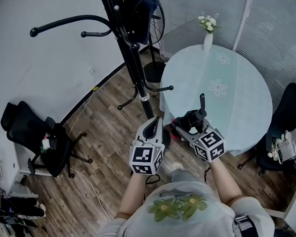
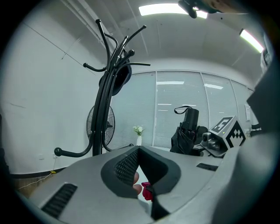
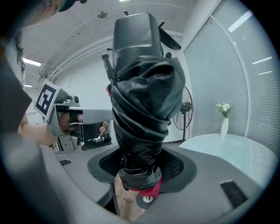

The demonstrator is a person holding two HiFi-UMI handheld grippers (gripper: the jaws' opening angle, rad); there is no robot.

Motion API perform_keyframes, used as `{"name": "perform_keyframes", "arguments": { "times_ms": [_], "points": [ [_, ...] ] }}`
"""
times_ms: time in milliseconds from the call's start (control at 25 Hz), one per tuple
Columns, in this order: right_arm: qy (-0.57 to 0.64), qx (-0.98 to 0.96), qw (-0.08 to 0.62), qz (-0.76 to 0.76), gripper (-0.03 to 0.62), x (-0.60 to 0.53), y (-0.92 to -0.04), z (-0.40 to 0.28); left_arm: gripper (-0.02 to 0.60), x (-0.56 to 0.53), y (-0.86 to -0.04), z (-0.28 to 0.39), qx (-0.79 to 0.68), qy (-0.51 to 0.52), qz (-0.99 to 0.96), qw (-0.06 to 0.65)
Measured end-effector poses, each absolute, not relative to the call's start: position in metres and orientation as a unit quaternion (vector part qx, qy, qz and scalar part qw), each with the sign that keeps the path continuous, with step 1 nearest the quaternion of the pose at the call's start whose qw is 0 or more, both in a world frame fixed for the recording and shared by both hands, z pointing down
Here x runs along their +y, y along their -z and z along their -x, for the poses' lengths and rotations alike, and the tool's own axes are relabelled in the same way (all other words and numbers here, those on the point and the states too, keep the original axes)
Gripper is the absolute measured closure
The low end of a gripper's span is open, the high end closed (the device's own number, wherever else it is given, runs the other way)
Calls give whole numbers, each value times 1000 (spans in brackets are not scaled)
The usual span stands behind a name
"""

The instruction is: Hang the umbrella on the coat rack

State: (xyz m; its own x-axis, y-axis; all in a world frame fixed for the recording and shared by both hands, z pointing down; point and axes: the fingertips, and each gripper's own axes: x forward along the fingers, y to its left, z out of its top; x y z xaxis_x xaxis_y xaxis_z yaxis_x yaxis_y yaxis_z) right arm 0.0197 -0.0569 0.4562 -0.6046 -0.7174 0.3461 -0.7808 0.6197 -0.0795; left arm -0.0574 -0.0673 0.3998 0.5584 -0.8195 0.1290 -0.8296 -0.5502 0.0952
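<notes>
Umbrella (image 3: 142, 100), folded, stands clamped near its tip in the right gripper (image 3: 143, 170), apart from the coat rack (image 1: 134, 55); the left gripper (image 2: 139, 153) is closed, empty; held so low, it could tilt or slip, its strap (image 2: 183, 108) missing a hook (image 1: 69, 23).

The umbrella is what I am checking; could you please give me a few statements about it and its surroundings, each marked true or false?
1. The right tool holds the folded umbrella. True.
2. The umbrella hangs on the coat rack. False: it is in the right tool, off the rack.
3. A vase with flowers stands on the round table. True.
4. The left tool grips the umbrella too. False: its jaws are together with nothing between them.
</notes>
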Motion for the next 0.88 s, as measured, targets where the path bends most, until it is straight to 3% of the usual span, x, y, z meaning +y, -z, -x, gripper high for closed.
{"name": "perform_keyframes", "arguments": {
  "times_ms": [880],
  "points": [
    [-127,-911,162,-358,353,-140,-484,-24,580,-146,-421,40,-500,-53,-860,84]
  ]
}}
